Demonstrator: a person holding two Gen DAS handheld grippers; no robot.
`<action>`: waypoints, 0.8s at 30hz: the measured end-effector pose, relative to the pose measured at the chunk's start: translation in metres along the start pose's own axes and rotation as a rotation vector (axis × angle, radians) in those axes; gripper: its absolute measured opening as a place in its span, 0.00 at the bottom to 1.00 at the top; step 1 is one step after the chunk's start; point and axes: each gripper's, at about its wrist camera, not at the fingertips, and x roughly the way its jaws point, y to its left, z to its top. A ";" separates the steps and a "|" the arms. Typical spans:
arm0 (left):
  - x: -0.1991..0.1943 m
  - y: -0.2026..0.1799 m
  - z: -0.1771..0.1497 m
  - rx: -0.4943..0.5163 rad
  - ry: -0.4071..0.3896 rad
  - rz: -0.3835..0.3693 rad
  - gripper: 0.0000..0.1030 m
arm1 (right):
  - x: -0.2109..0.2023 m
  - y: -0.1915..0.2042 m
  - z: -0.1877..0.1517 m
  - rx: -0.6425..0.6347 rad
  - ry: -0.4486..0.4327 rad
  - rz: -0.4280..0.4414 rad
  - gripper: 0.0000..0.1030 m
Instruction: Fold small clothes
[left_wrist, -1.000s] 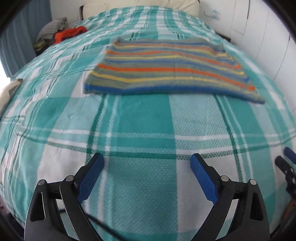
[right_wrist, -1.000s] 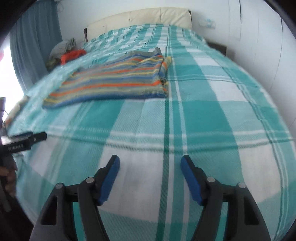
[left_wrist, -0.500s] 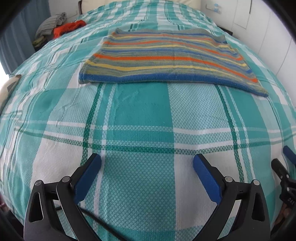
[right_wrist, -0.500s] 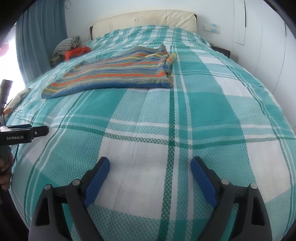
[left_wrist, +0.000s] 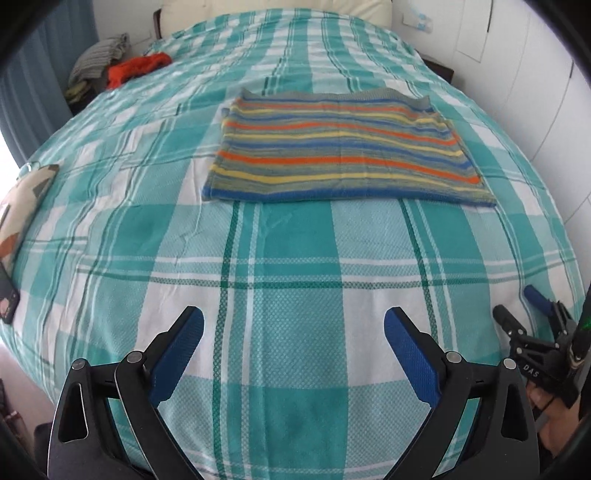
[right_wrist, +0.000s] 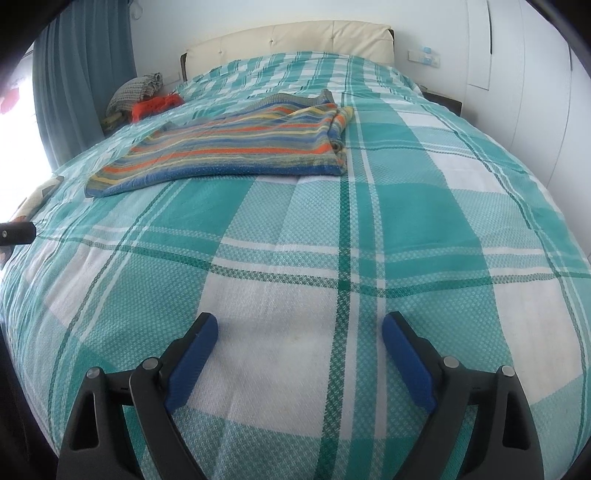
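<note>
A striped garment (left_wrist: 343, 155) in blue, orange, yellow and grey lies flat and folded on the bed's teal plaid cover (left_wrist: 295, 266). It also shows in the right wrist view (right_wrist: 236, 147), far left of centre. My left gripper (left_wrist: 293, 325) is open and empty, low over the bed's near end, well short of the garment. My right gripper (right_wrist: 300, 328) is open and empty, also over the near end. The right gripper shows at the right edge of the left wrist view (left_wrist: 532, 306).
A pile of grey and orange clothes (left_wrist: 122, 70) lies at the bed's far left. A patterned cushion (left_wrist: 22, 199) and a phone (left_wrist: 7, 299) lie at the left edge. A cream headboard (right_wrist: 288, 37) and white wardrobe doors (right_wrist: 535, 74) bound the bed.
Both grippers have pulled back toward the bed's near end and risen, so the garment looks farther away. Both stay open and empty.
</note>
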 end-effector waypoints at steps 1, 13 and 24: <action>0.001 -0.001 0.000 0.004 -0.003 0.005 0.96 | 0.000 0.000 0.000 0.000 0.000 0.000 0.88; 0.038 -0.003 -0.006 -0.036 -0.031 -0.002 0.96 | 0.001 0.002 0.001 -0.005 0.004 -0.007 0.88; 0.072 -0.007 -0.028 -0.051 -0.058 0.029 1.00 | 0.003 0.002 0.001 -0.015 0.008 -0.018 0.88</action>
